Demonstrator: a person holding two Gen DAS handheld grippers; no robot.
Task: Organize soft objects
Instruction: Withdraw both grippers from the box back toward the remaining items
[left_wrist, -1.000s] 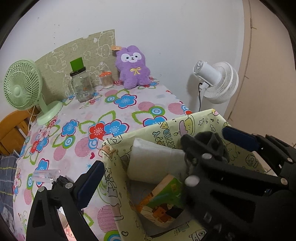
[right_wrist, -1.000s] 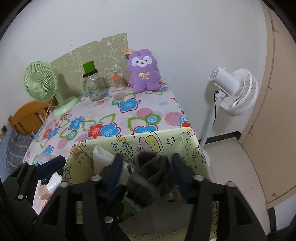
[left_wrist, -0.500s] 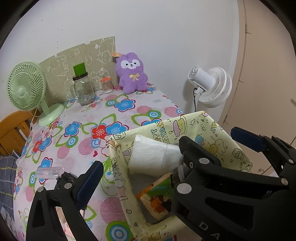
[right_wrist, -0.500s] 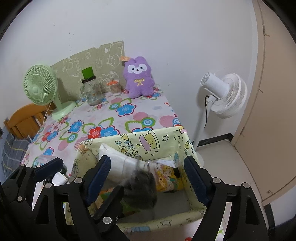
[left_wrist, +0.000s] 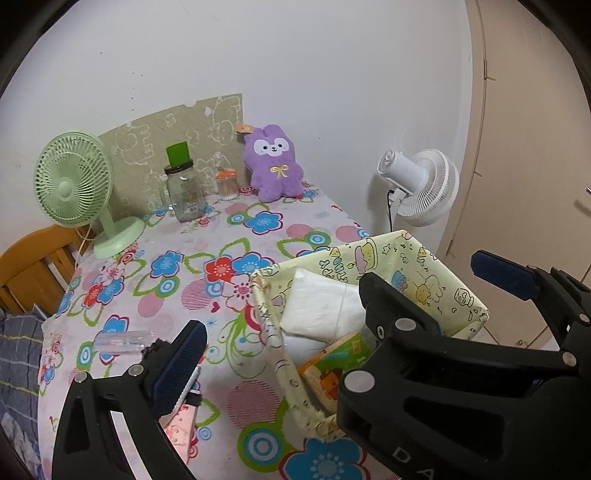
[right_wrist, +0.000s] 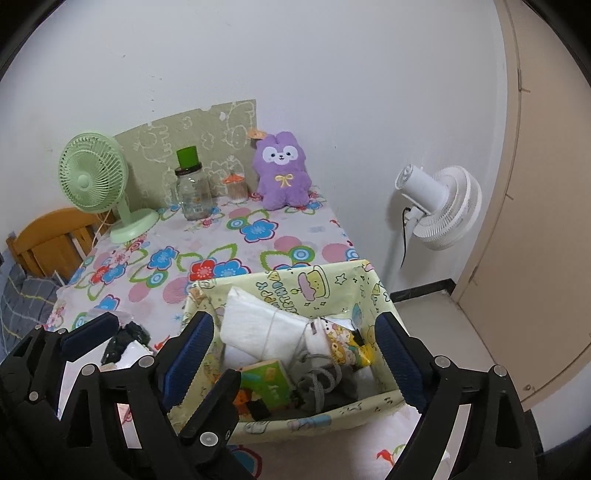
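Grey knitted item lies inside the yellow fabric basket near the table's right edge; we hold both grippers' fingers spread and empty above it, free for another pick.

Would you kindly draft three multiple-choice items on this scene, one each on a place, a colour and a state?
1. Where does the grey soft item lie?
A. inside the yellow fabric bin
B. beside the green fan
C. on the floor

2. What colour is the plush toy by the wall?
A. white
B. purple
C. orange

3. How is the right tool?
A. shut on the plush toy
B. shut on the bin wall
C. open, holding nothing

Answers: 1 A, it rests on the bin's bottom beside a green box; 2 B, its fur is purple with a white face; 3 C, its blue pads stand wide apart with nothing between.
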